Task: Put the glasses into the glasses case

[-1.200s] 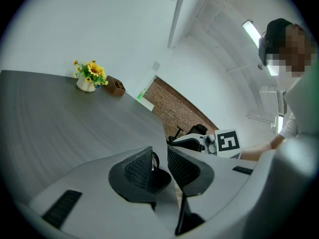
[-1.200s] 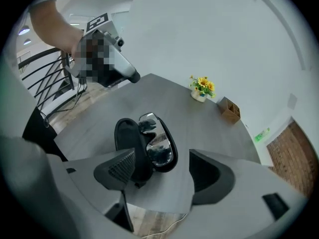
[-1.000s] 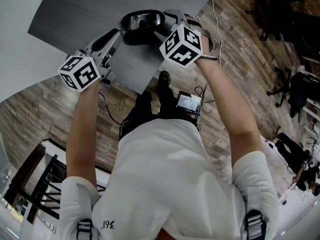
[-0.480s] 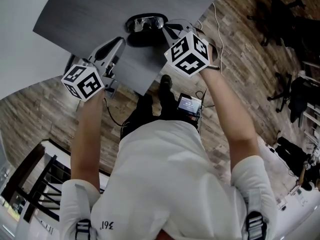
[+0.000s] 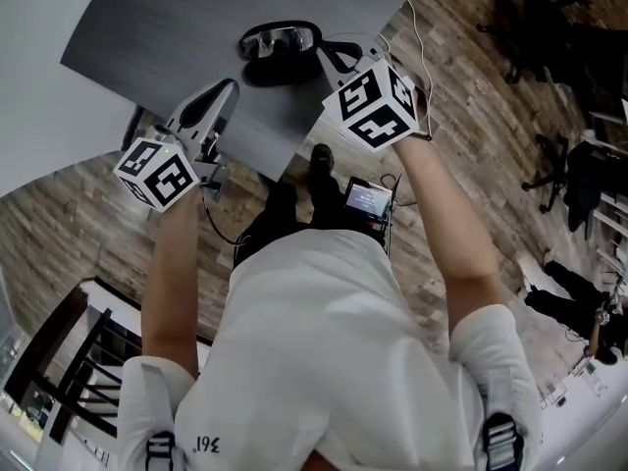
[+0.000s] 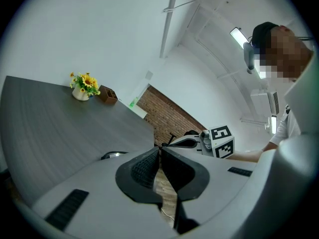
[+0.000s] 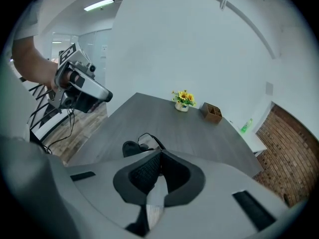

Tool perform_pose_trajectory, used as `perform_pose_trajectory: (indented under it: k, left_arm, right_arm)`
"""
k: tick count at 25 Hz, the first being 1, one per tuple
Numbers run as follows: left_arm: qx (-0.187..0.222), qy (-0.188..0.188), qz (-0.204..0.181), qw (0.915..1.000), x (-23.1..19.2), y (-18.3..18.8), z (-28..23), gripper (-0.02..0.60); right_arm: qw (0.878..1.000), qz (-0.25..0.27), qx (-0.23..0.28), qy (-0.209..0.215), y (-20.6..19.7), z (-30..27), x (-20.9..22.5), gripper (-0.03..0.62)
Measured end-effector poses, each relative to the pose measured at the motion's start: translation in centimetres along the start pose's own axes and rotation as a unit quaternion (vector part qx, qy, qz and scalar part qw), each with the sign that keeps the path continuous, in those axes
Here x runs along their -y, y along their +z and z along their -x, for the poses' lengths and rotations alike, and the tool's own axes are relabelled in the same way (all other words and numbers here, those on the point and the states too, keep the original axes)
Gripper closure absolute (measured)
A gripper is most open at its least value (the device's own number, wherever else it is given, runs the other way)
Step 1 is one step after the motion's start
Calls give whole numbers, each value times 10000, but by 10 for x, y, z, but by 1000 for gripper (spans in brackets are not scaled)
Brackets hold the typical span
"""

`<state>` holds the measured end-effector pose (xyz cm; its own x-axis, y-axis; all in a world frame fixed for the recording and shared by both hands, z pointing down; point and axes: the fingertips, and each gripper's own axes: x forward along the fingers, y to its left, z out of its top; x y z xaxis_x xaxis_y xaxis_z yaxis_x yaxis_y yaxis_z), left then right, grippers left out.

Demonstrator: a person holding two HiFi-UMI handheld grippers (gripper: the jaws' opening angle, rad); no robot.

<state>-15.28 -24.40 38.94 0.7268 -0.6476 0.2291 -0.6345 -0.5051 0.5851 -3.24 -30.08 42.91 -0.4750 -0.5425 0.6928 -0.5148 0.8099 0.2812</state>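
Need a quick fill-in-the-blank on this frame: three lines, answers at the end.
1. The glasses lie on the ____ table, by the dark case.
2. The vase at the far end holds ____ flowers.
3. The jaws of the right hand-held gripper are ____, with nothing between them.
Missing words: grey; yellow; shut.

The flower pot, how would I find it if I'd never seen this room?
Look at the big grey table and follow it to its far end. There a small white pot stands beside a brown box. Only the pot holds yellow flowers.
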Motion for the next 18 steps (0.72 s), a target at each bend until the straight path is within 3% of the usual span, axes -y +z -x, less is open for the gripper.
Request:
perform_pose_trajectory:
  k: [11, 18]
  left_arm:
    - [179, -129, -133, 9997, 37, 10, 16, 557]
    - [158, -108, -152, 9997, 48, 5, 26, 555]
  right_arm:
    - [9942, -861, 620, -199, 19, 45, 1, 583]
    - [9898, -1108, 852, -269, 25, 68, -1, 583]
